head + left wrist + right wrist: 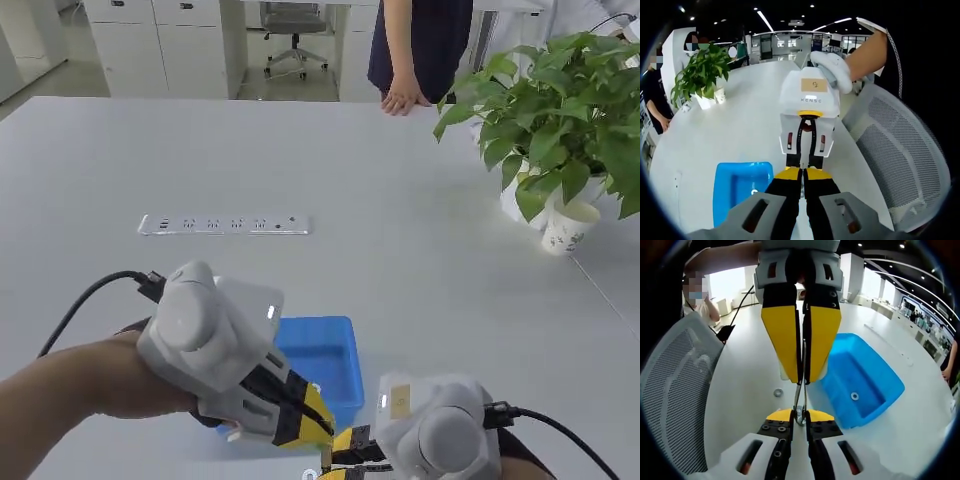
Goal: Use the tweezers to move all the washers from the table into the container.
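With both the left gripper (802, 382) and the right gripper (799, 416) pinched shut on the tweezers (799, 399), whose long axis ran jaw to jaw, I judged that the loose washer (778, 392) lay just beside them, toward the near edge of the tabletop (747, 385), opposite the container (872, 371).

Ceiling lights (765, 21) give bright, even light (soft shadows); 2 gripper views bend at edges.

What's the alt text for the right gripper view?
The right gripper, from below, and the left gripper, from above, both close their jaws on thin tweezers. Beside them a blue container holds one washer; another washer lies on the white table.
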Demonstrator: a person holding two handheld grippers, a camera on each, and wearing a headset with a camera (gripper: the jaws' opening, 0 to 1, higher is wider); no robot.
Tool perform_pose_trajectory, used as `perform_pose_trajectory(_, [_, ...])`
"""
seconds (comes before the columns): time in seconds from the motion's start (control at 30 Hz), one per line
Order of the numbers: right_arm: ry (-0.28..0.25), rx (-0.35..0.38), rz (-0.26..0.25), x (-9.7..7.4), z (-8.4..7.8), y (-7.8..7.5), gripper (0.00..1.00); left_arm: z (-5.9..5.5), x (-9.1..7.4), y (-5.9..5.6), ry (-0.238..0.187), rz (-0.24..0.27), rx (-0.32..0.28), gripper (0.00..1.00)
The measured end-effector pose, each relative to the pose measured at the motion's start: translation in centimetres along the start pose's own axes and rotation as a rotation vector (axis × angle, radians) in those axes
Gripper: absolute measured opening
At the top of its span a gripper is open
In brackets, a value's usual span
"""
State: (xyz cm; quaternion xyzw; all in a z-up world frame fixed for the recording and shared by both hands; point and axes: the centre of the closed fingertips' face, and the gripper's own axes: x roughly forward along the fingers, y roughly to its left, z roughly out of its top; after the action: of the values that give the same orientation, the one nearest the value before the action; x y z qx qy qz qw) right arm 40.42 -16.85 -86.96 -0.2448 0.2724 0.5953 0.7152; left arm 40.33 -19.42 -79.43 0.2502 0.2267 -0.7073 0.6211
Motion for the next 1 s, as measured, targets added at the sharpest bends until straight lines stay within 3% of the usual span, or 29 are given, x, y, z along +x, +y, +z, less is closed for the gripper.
perform_pose_trajectory(1.0, [-0.002,0.056,-0.001,-0.04,-0.25,-0.04,0.08,0.28,0.35,0.05,0.001,-0.007,0.008,0.05])
